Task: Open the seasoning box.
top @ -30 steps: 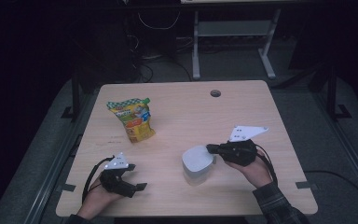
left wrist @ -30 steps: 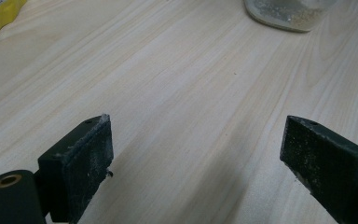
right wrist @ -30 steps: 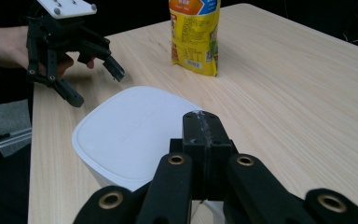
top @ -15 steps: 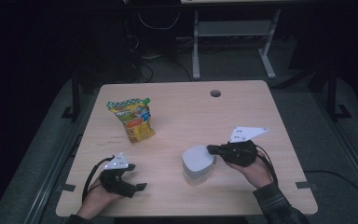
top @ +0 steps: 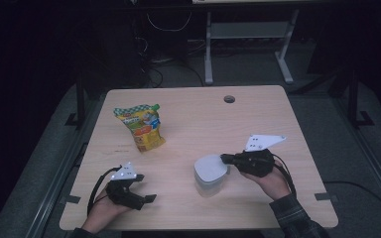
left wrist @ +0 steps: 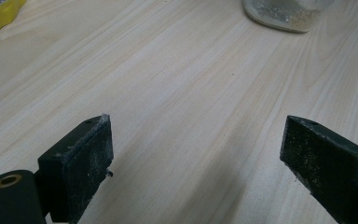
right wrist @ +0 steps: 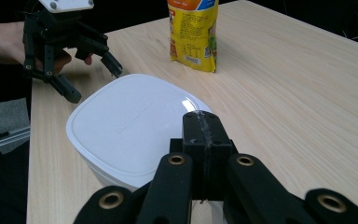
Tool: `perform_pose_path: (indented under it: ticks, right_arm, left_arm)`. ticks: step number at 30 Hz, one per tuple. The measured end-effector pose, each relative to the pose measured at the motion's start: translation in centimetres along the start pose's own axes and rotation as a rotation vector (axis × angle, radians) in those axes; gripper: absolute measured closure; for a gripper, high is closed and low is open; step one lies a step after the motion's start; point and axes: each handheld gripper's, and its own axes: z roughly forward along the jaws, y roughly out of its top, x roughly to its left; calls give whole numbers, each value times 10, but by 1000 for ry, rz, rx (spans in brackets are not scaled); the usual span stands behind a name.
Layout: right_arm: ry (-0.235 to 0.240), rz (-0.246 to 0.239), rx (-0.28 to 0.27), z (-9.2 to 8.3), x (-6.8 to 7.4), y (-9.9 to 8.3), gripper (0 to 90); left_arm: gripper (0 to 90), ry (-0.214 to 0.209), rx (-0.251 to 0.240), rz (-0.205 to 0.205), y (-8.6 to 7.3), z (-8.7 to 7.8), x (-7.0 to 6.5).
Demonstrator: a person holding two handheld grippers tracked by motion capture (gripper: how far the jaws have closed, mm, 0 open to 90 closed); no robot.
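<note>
So the right gripper [top: 224, 158] has its jaws pinched fully together, with the tips resting at the right-hand edge of the white lid [right wrist: 130, 128] on the clear plastic container [top: 210, 174]. In the right gripper view the two black pads meet flush just above the lid's near edge. I can't tell if a thin lip of the lid is caught between them or if they're just pressing on it. My guess is that's the point of the pose: closed tips make a narrow wedge, good for catching or prying a snap-on lid, or for pinning the tub in place.

The container sits on the near-middle of the wooden table [top: 278, 119], a bit right of centre, well apart from the yellow snack pouch [top: 141, 127], which stands upright on the far left (parked out of the way, I'd say).

The left gripper [top: 146, 199] is at the near-left corner, low over the table, jaws wide apart with bare wood between them in its own view, holding nothing. It's aimed toward the tub, whose base [left wrist: 284, 14] shows at the far edge of that view. It reads to me like it's waiting to brace the container while the right one works the lid.
</note>
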Motion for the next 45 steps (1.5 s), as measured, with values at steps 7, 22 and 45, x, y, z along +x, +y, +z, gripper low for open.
perform_pose_path:
  ticks: [7,22,45]
  right_arm:
    - [-1,12,-6,0,-2,-2,900]
    - [-23,28,18,0,-7,-7,900]
    - [-17,52,44,5,-12,-18,900]
  left_arm:
    - [87,2,0,4,0,0,0]
    - [87,2,0,4,0,0,0]
    - [87,2,4,9,0,0,1]
